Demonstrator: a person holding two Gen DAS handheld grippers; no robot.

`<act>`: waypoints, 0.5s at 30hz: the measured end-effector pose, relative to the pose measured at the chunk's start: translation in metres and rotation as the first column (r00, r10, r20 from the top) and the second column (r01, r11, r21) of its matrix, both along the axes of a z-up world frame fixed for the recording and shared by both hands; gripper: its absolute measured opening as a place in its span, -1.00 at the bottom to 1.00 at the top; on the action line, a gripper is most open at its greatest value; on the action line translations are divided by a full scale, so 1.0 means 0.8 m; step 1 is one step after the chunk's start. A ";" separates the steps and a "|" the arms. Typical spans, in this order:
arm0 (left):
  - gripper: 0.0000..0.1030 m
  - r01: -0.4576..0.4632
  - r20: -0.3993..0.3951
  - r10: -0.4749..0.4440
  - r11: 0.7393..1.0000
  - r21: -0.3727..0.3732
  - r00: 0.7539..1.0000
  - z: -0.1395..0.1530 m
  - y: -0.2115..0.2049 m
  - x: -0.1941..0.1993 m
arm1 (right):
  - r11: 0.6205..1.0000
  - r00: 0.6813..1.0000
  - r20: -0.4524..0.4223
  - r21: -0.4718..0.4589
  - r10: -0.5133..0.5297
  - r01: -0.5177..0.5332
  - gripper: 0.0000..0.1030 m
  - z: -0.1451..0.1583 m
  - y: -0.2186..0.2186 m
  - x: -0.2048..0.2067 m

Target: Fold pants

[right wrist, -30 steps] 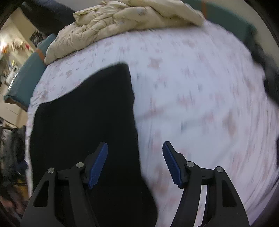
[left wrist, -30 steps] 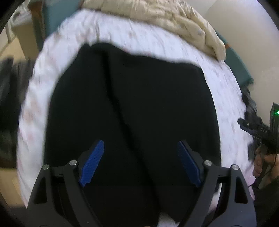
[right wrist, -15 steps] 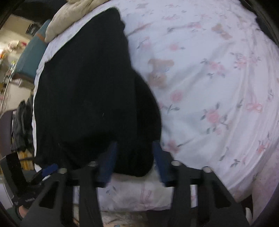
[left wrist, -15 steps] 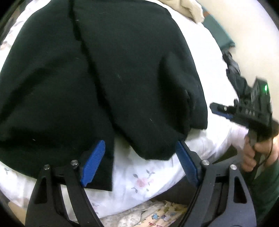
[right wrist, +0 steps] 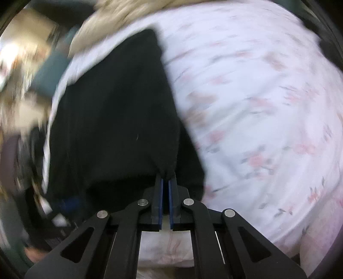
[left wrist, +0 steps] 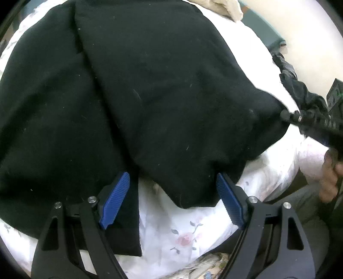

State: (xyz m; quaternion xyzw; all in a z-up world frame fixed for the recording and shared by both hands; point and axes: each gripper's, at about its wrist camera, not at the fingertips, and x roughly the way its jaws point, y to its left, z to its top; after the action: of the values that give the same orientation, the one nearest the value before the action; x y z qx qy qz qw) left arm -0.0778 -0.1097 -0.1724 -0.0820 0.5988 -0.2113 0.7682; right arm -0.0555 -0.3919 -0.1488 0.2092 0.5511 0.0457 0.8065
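Black pants (left wrist: 160, 96) lie spread on a bed with a white floral sheet (left wrist: 184, 238), one leg overlapping the other. My left gripper (left wrist: 172, 193) hangs open above the two leg ends near the bed's front edge. Its left pad (left wrist: 115, 199) is over one leg and its right pad (left wrist: 229, 201) is beside the other leg's hem; nothing is pinched. My right gripper (right wrist: 165, 180) is shut on the near edge of the pants (right wrist: 120, 120). In the left wrist view the right gripper (left wrist: 300, 118) pinches the pants' right corner, with a hand (left wrist: 330, 178) behind it.
A beige duvet (left wrist: 225, 6) is bunched at the far end of the bed. A dark garment (left wrist: 295, 85) lies at the bed's right edge by the wall. The right wrist view is blurred; the floral sheet (right wrist: 257, 128) stretches right of the pants.
Both grippers came down toward the bed's front edge, to the pants' leg ends. The right gripper's jaws closed on the pants' edge. The left gripper stayed open.
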 end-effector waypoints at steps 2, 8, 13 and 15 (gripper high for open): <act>0.55 0.022 0.006 -0.023 1.000 0.015 1.000 0.000 -0.002 -0.004 | 0.996 0.996 -0.053 0.051 -0.065 0.068 -0.94 -0.016 -0.020 -0.002; 0.55 0.084 -0.012 -0.084 0.996 0.016 0.996 0.018 0.010 -0.026 | 0.996 0.993 -0.073 0.005 -0.090 0.091 -0.94 -0.021 -0.018 0.003; 0.37 0.171 0.031 -0.174 0.982 0.080 0.984 0.012 0.003 -0.041 | 0.991 0.990 -0.048 -0.004 -0.135 0.135 -0.94 -0.016 -0.030 0.002; 0.07 0.199 0.059 -0.204 0.976 0.090 0.977 0.013 -0.010 -0.037 | 0.988 0.988 -0.038 0.003 -0.153 0.153 -0.94 -0.012 -0.034 0.000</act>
State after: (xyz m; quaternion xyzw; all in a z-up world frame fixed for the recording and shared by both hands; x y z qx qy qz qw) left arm -0.1077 -0.1178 -0.1621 0.0187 0.5860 -0.2655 0.7654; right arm -0.0551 -0.4194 -0.1586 0.2541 0.5482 -0.0185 0.7966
